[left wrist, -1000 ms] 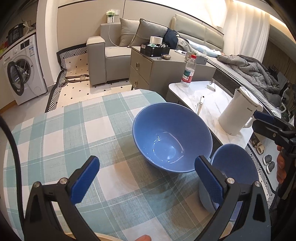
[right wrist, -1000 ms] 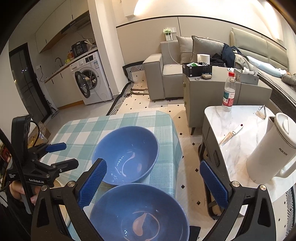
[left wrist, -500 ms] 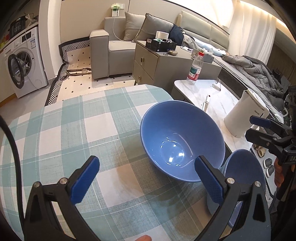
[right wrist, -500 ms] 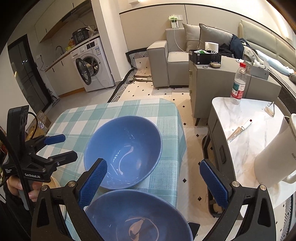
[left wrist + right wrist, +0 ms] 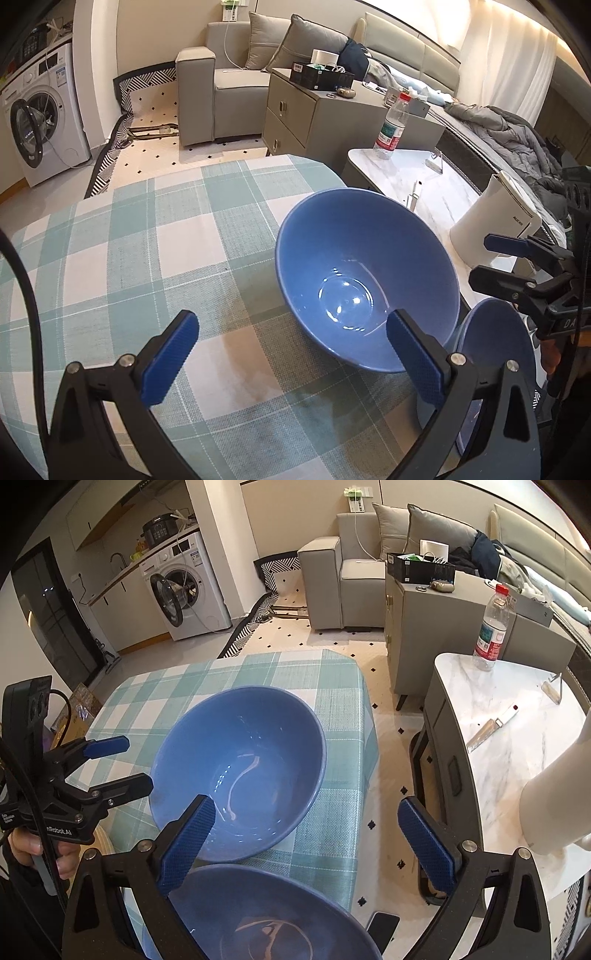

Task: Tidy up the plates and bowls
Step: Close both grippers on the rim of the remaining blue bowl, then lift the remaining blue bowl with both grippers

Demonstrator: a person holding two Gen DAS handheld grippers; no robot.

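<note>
Because both my tools are spread wide with nothing between their pads, the step in hand looks to me like choosing a rim to grip so the two bowls can be nested. Nearest my right hand-held gripper [image 5: 308,843] sits the near blue bowl [image 5: 266,923], right under its jaws at the table's near edge; its left finger [image 5: 186,843] hangs over that bowl's far rim, while the right one is out past the table's side, over the floor. My left hand-held gripper [image 5: 291,363] hovers low over the checked tablecloth [image 5: 147,236], its right finger [image 5: 415,363] in front of the near rim of the big blue bowl [image 5: 365,273], which stands upright close to the table's right edge. The two bowls look to be touching or nearly so; I cannot tell which.

To do this well, I judge I should bring one pad inside a rim and the other outside, pinch the wall squarely, and lift straight up before moving across, since a glazed wall will likely slip in a shallow bite. Both bowls sit near an edge, so a sideways nudge could tip one off. Farther off, the white kettle [image 5: 495,225] and water bottle [image 5: 493,629] stand on the marble side table [image 5: 491,746], well clear.
</note>
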